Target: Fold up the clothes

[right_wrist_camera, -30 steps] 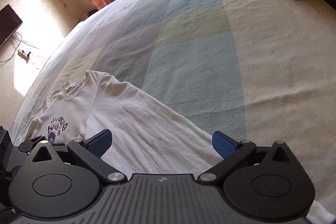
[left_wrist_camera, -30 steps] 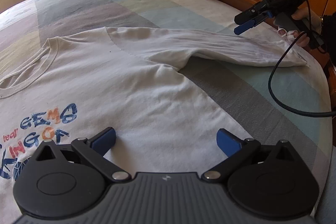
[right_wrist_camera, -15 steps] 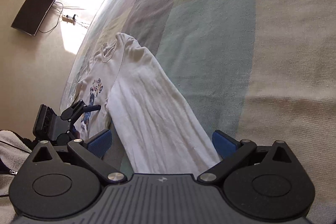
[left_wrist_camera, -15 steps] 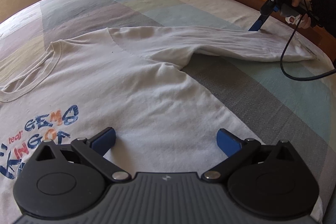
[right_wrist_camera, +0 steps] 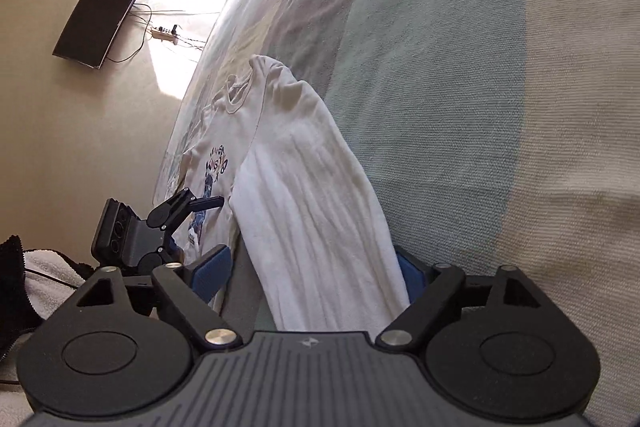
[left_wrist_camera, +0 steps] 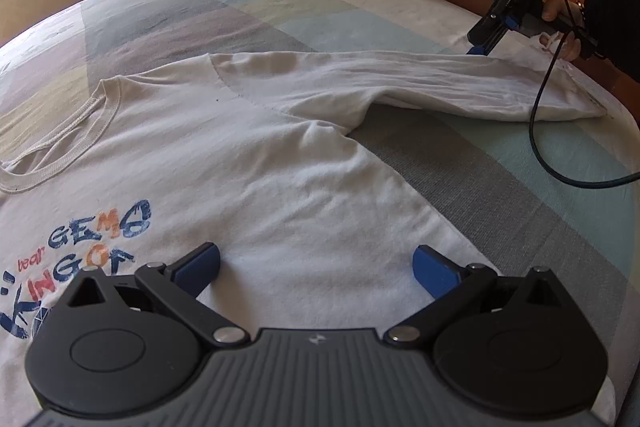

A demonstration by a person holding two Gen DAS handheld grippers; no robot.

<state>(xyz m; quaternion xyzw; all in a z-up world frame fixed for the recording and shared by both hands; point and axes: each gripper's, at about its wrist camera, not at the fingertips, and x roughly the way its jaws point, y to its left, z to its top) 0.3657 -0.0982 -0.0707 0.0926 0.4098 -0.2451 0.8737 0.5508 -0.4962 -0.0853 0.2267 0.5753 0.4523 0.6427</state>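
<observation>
Folding has barely begun: the white long-sleeved shirt (left_wrist_camera: 256, 163) lies flat, print up, on the bed (left_wrist_camera: 520, 187), nothing folded. Its sleeve (right_wrist_camera: 320, 227) reaches toward the headboard-side edge, where the right tool (right_wrist_camera: 308, 273) has just been closing around it, not yet clamped. Left tool (left_wrist_camera: 316, 267) hangs released over the chest.

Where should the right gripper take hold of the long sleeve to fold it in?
Probably at the cuff end of the sleeve, coming from the bed's edge along its length. It lies flat and straight there, and the right gripper, jaws just closing, already straddles it.
</observation>
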